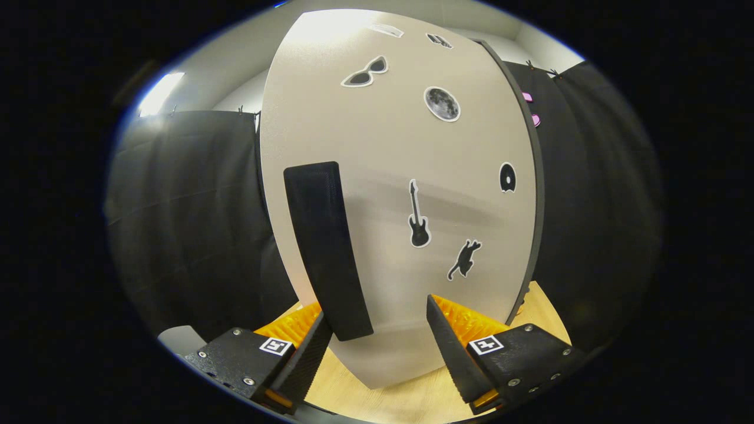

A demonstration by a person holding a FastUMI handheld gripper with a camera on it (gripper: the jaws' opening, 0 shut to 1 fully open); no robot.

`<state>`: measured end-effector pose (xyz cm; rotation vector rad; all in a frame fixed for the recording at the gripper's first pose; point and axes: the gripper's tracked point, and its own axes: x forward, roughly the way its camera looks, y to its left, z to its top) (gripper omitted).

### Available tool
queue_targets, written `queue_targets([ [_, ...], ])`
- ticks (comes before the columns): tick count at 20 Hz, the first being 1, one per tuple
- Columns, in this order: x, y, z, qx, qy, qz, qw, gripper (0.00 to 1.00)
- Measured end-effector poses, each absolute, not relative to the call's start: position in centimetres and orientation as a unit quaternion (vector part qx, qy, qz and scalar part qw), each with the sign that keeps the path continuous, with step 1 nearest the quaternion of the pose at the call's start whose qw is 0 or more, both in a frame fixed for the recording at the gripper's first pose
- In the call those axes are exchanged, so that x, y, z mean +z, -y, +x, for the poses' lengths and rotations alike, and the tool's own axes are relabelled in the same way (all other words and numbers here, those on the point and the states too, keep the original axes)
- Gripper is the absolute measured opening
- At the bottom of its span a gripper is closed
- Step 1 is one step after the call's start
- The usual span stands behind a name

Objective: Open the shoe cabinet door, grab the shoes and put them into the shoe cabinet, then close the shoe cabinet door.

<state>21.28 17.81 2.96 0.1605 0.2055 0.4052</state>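
Gripper view: I'm right up against the cabinet door (400, 194), which looks shut, stickers all over it. My gripper (377, 341) is spread wide and holding nothing, with the lower end of the handle (327, 247) sitting just inside one finger, closer to that side. The cabinet stands on a wooden floor (383, 400). So I'd say we're at step one: door not opened, shoes and closing all left.

Cam is mounted on the tool (377, 344), aimed fwd along its spread fingers and tilted slightly up. The closed cabinet door (389, 176) is viewed from very close, its handle (326, 247) just ahead; the desk (406, 400) is seen below.
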Motion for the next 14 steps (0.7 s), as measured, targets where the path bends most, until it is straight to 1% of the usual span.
queue_targets([
  [14, 3.4, -20.9, 24.4, 0.199, -0.083, 0.085, 0.973, 0.95],
])
